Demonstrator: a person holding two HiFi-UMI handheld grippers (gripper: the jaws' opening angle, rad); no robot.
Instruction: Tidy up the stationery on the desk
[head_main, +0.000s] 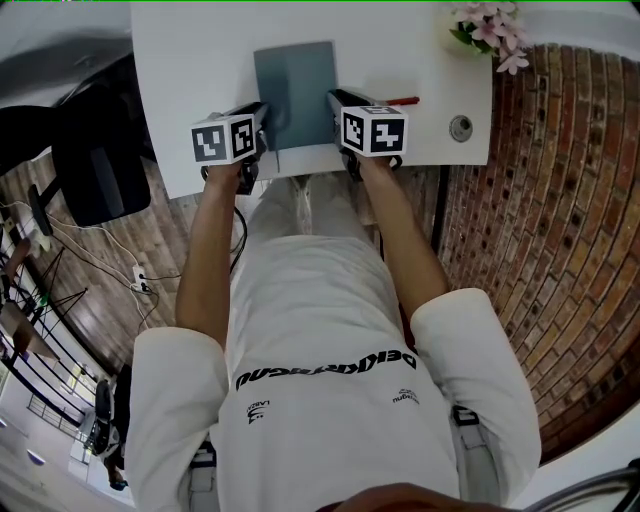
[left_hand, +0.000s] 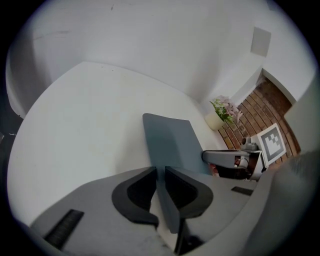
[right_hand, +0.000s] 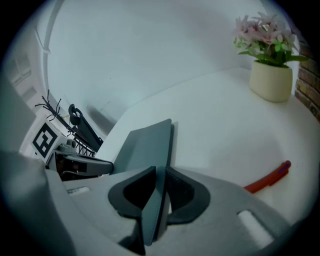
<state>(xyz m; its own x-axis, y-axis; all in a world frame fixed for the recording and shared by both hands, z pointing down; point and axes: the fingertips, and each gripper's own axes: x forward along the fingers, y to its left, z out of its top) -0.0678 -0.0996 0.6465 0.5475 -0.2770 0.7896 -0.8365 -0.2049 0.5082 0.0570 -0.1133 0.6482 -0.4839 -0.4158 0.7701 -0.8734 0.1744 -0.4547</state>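
Here, book (head_main: 295, 85): grey, on the white desk (head_main: 190, 60), by its front edge.
Left gripper (left_hand: 160, 175): jaws narrow, clamped on the book's left edge, near end.
Right gripper (right_hand: 160, 175): jaws pinch the book's right edge, near end.
Pen (head_main: 400, 101): red, just right of the right gripper.
Plant (head_main: 490, 25): desk's far right corner.

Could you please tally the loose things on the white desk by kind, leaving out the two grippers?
grey notebook: 1
red pen: 1
potted flowers: 1
Total: 3
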